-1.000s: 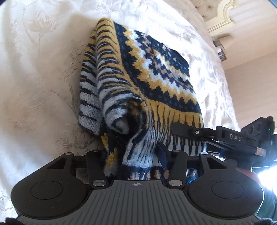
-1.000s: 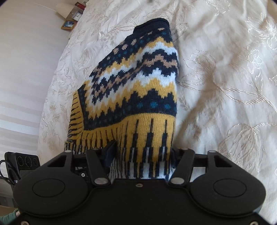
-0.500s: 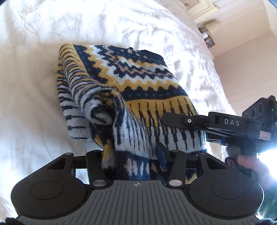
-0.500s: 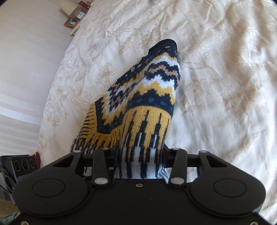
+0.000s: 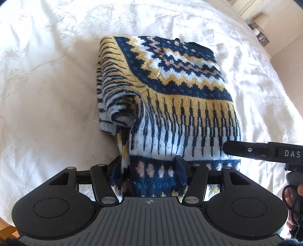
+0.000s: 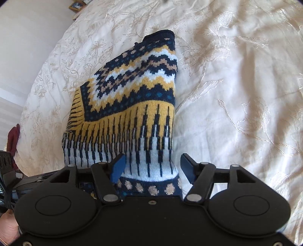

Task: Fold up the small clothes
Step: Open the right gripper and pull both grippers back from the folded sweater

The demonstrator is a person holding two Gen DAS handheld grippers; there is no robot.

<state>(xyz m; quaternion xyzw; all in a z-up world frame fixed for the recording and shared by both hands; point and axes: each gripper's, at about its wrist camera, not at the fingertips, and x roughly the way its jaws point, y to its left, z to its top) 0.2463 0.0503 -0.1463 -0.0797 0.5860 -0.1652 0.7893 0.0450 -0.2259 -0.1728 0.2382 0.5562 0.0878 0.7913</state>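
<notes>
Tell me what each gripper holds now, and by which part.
The left gripper pinches the patterned sweater by its near navy dotted edge. The right gripper is open around the same edge, holding nothing.

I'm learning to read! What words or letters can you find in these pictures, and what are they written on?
"DAS": white letters on the side of the right gripper, seen in the left wrist view; the frame edge cuts it, so more letters may follow.
The small framed things at the far edge of the bed are too small and blurred to read.
The patterned sweater carries only shapes, no letters.
</notes>
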